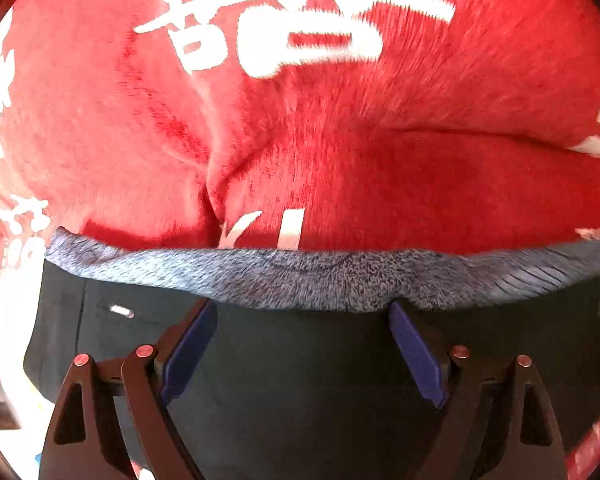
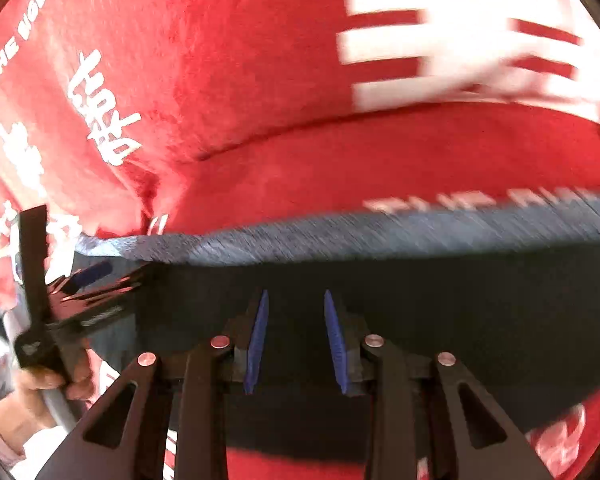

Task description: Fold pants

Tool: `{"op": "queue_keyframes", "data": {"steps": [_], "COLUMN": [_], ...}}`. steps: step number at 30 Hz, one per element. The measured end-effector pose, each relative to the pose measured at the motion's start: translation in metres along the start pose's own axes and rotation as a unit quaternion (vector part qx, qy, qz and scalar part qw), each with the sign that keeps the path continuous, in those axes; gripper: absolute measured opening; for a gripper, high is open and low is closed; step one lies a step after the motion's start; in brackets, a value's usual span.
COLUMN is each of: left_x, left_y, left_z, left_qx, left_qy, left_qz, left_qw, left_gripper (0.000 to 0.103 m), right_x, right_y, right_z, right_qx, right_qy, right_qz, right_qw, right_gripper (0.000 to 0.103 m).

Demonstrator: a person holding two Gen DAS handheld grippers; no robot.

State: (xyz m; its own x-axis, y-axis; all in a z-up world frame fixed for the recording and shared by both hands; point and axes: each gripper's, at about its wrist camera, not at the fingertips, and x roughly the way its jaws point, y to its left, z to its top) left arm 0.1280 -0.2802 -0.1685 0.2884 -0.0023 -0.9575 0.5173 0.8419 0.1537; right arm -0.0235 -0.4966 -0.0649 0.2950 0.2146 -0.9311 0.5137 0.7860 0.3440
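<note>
I have the dark pants low in frame on the red blanket. Left hand-held gripper gapes wide at their fleece edge; right hand-held gripper stands narrowly apart. I judge pinching that edge comes next.
</note>
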Motion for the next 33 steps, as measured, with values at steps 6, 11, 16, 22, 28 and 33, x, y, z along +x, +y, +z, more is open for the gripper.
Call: {"op": "queue_keyframes", "data": {"steps": [6, 11, 16, 22, 28, 33], "left_x": [0.014, -0.004, -0.044, -0.049, -0.056, -0.064], "left_y": [0.016, 0.005, -0.051, -0.120, -0.123, -0.138], "left_z": [0.000, 0.005, -0.009, -0.046, -0.079, -0.074], "left_qx": [-0.049, -0.038, 0.035, 0.093, 0.092, 0.109], "left_qy": [-0.006, 0.006, -0.009, 0.015, -0.004, 0.008], "left_qz": [-0.013, 0.016, -0.019, -0.046, -0.040, -0.009], "left_qw": [0.9987, 0.9991, 0.9992, 0.9945, 0.9950, 0.9940], "left_gripper": [0.103, 0.103, 0.103, 0.103, 0.103, 0.103], "right_x": [0.017, -0.033, -0.087, -0.094, -0.101, -0.108], "right_y": [-0.051, -0.132, -0.155, -0.180, -0.187, -0.197], "right_z": [0.023, 0.028, 0.000, -0.050, -0.074, -0.081], "right_qx": [-0.004, 0.082, 0.091, 0.120, 0.069, 0.113], "right_qy": [0.003, -0.025, -0.045, -0.011, -0.037, -0.038], "right_qz": [-0.005, -0.099, -0.149, -0.181, -0.180, -0.151], "right_qw": [1.000, 0.991, 0.984, 0.976, 0.981, 0.981], "right_gripper": [0.004, 0.010, 0.023, 0.023, 0.023, 0.024]}}
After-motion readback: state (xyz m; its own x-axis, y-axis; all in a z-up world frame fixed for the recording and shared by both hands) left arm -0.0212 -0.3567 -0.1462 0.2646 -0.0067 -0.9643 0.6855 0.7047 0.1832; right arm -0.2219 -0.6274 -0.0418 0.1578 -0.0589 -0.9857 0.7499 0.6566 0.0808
